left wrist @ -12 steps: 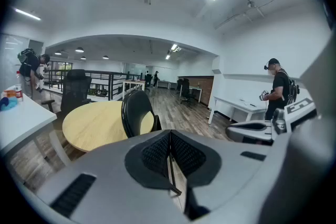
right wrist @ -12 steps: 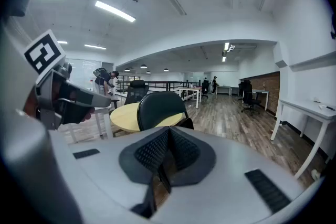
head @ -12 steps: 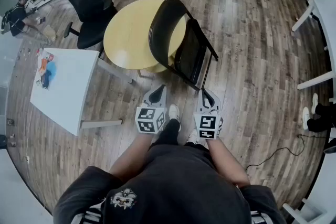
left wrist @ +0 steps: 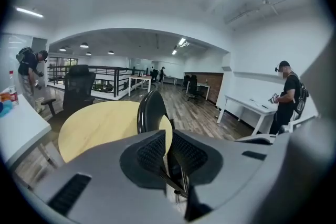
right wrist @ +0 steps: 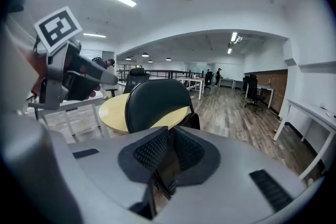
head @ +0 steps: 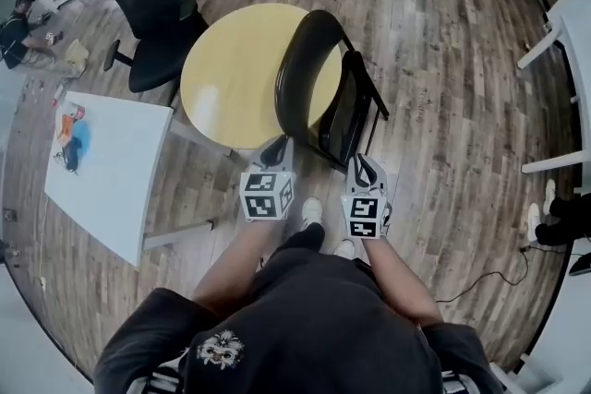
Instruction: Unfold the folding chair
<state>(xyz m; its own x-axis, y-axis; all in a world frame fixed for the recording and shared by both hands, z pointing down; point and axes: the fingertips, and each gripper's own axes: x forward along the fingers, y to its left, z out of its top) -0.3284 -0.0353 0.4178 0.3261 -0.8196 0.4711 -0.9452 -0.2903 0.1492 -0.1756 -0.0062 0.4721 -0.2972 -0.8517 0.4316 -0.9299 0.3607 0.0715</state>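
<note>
Quick one on the approach. Our left gripper [head: 279, 148] is pinched shut on nothing. The folding chair [head: 309, 74] stands folded on the floor [head: 443, 60], just beside the round yellow tabletop [head: 226, 69]; we can't tell if they touch. The right gripper [head: 363, 165] is shut and empty too, just short of the chair.

We'd open both first and steady the backrest [right wrist: 155, 99] with the left. Then hook the seat [head: 343, 111] with the right and swing it down slowly so nothing skids.

The left gripper view catches the chair nearly edge-on. The right gripper view gets the backrest face-on, plus the left one's marker cube [right wrist: 58, 29]. Only the head view shows both grippers against the chair.
</note>
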